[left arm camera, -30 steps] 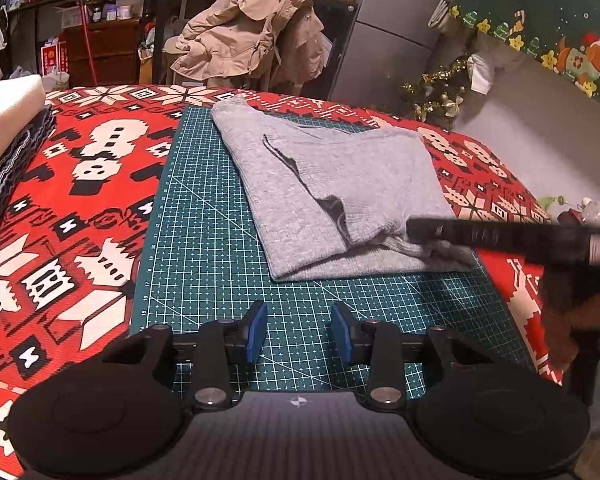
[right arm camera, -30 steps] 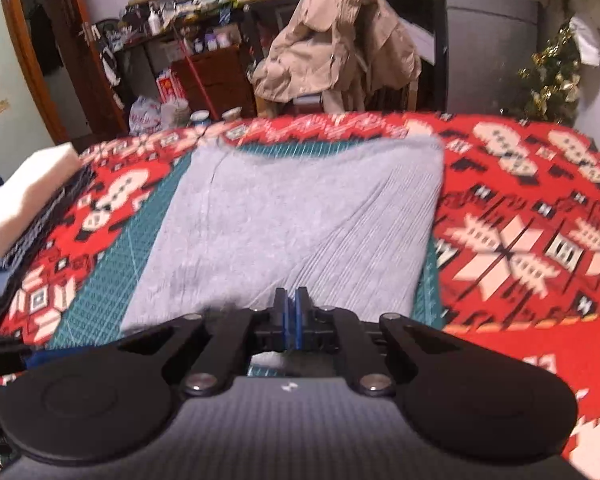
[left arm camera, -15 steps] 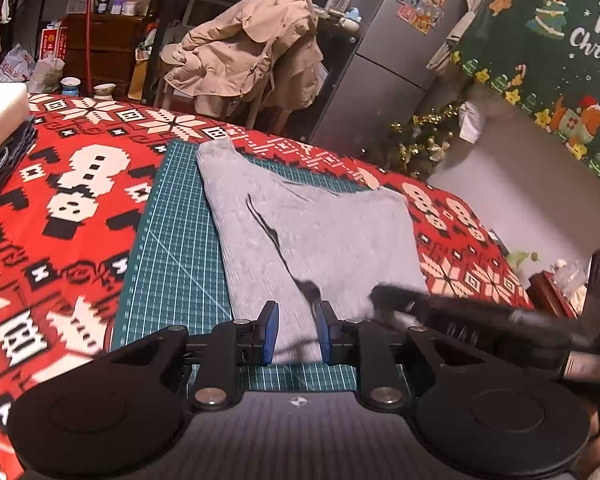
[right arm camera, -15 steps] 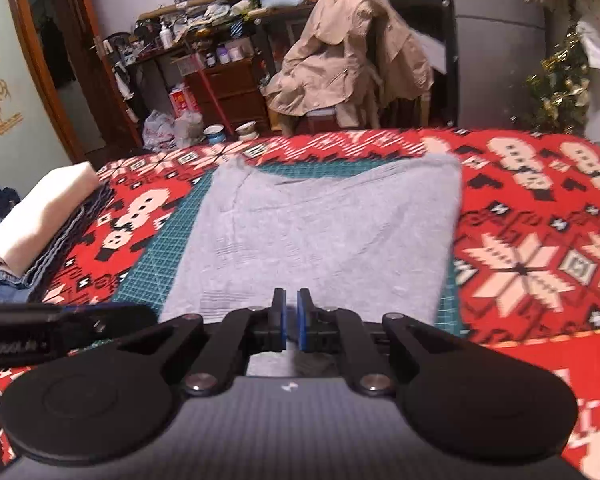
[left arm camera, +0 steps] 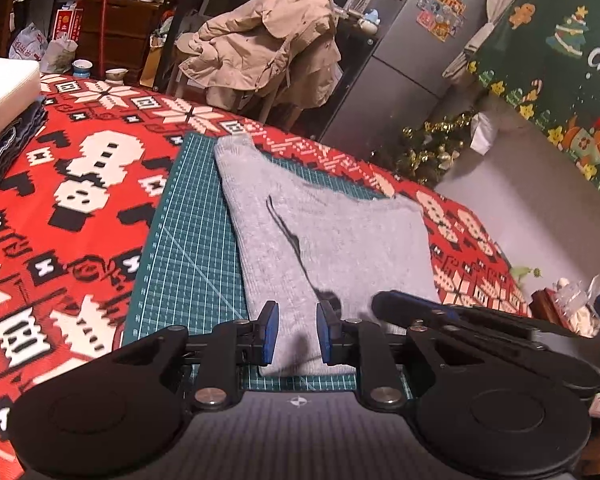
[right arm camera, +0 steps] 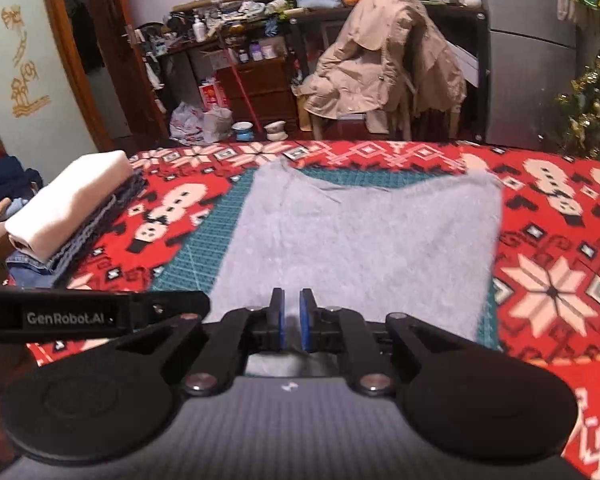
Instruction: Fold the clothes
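The landmark was the green cutting mat [left arm camera: 188, 248] laid over the red patterned tablecloth [left arm camera: 60, 208]. Left of the mat, at the cloth's edge, stood a stack of folded garments [right arm camera: 68, 216] with a white one on top.

The grey knit sweater [left arm camera: 340, 248] lay on the mat, overhanging its right side, already folded at least once: one layer rested on another, with a dark seam running down the piece. It was judged light, soft and limp, with a fuzzy surface that should grip the pads well. Lifted by one point it would likely sag and lose its shape; two holds spaced along one edge would keep the fold line straight.

The left gripper [left arm camera: 296, 332] was poised at the sweater's near edge, jaws spread with grey knit showing between them, not clamped. The right gripper [right arm camera: 291, 322] was at the same near edge, further right, its jaws a narrow gap apart and holding nothing that could be seen.

The near hem, toward its corners, was judged the soundest place to take hold. A bare strip of mat lay left of the sweater. Beyond the mat's right edge only tablecloth showed, then the table edge, so room for carrying the cloth was mainly forward across the mat.
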The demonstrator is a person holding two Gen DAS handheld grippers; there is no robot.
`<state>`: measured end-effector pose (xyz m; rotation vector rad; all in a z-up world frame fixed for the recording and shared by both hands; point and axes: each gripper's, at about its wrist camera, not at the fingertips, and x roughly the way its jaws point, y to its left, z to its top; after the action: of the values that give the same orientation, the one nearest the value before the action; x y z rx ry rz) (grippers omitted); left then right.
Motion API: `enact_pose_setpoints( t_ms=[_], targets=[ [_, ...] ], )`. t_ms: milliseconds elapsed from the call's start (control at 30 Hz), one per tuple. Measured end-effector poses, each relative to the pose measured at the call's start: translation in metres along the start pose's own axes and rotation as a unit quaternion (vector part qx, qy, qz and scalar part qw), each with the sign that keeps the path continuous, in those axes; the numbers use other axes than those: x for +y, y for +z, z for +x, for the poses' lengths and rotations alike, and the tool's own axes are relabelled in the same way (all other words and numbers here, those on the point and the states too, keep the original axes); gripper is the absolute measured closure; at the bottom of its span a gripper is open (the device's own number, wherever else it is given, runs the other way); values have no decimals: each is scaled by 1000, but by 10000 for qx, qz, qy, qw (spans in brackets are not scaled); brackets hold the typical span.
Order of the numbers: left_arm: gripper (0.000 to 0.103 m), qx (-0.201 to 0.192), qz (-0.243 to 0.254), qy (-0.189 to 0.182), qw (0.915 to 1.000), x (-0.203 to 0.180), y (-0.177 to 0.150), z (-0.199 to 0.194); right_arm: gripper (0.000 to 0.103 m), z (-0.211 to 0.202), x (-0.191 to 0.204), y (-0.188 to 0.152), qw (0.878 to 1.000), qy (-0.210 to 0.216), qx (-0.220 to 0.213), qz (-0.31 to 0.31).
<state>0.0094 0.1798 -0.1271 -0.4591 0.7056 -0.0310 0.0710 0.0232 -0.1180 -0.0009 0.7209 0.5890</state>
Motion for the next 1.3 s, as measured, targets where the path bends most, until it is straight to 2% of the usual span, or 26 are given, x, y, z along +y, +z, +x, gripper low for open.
enact_pose_setpoints(
  t_ms=[100, 200, 300, 367, 467, 633, 733, 800, 900, 1033, 1200, 1300],
  targets=[
    [83, 23, 126, 29, 9999, 4, 11, 7, 93, 16, 5, -1, 9997, 167, 157, -132],
    [83, 184, 136, -20, 9997, 11, 29, 19, 93, 29, 8, -6, 9982, 382, 440, -124],
    [83, 446, 80, -13, 9990, 18, 52, 30, 92, 30, 16, -4, 9969, 397, 636, -237],
    [83, 610, -9, 12, 9981, 22, 68, 34, 92, 28, 14, 9, 9950, 550, 834, 7],
    [83, 829, -165, 101, 9964, 26, 88, 36, 93, 26, 7, 28, 9939, 363, 1008, 264],
    [86, 1279, -632, 468, 9887, 21, 111, 20, 93, 24, -5, 59, 9892, 38, 1292, 689],
    [86, 1349, -780, 591, 9860, 12, 120, 0, 95, 21, -6, 68, 9873, -202, 1388, 748],
    [86, 1383, -865, 527, 9852, 11, 123, -8, 95, 19, -5, 71, 9874, -310, 1378, 720],
    [86, 1434, -717, 554, 9855, 12, 124, -7, 96, 27, -7, 66, 9871, -367, 1346, 790],
    [86, 1600, -731, 608, 9825, 20, 120, 2, 96, 46, 3, 49, 9858, -329, 1462, 763],
    [86, 1813, -757, 699, 9780, 27, 118, 14, 96, 56, 26, 36, 9838, 4, 1674, 647],
    [86, 1829, -753, 643, 9781, 25, 124, 18, 96, 47, 25, 48, 9868, -88, 1495, 610]
  ],
)
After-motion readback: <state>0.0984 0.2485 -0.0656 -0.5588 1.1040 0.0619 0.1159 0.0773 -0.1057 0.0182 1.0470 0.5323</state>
